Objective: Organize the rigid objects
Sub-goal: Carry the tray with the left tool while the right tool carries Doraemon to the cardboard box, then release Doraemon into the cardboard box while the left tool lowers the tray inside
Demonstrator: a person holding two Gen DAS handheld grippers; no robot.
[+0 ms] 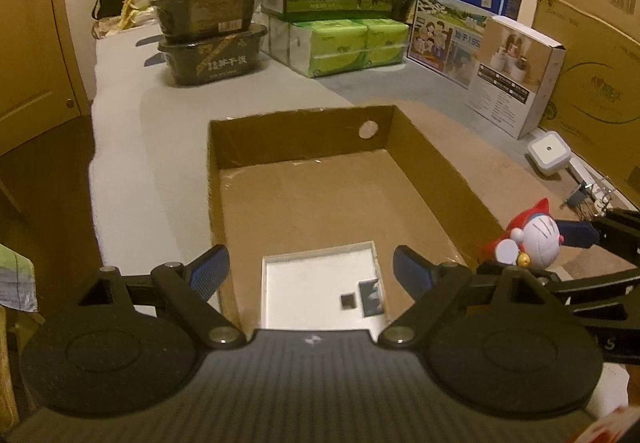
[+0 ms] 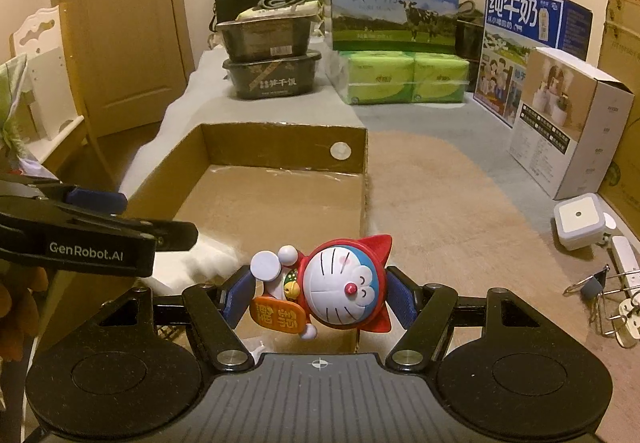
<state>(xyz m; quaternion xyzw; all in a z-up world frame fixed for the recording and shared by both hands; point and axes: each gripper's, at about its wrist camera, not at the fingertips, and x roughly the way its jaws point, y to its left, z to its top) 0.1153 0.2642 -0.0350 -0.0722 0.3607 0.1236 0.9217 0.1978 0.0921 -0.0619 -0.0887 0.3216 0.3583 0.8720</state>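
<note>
1. The open cardboard box holds a white square tray near its front wall; two small dark items lie in the tray. The rest of the box floor is bare.
2. Right of the box, a tan mat lies open up to a white cube and binder clips.
3. The cat figurine, red-hooded with a white face, gold bell and orange plaque, hangs sideways over the box's right front corner.
4. The right gripper clamps the figurine between its blue pads.
5. The left gripper is spread wide and empty above the tray.
</note>
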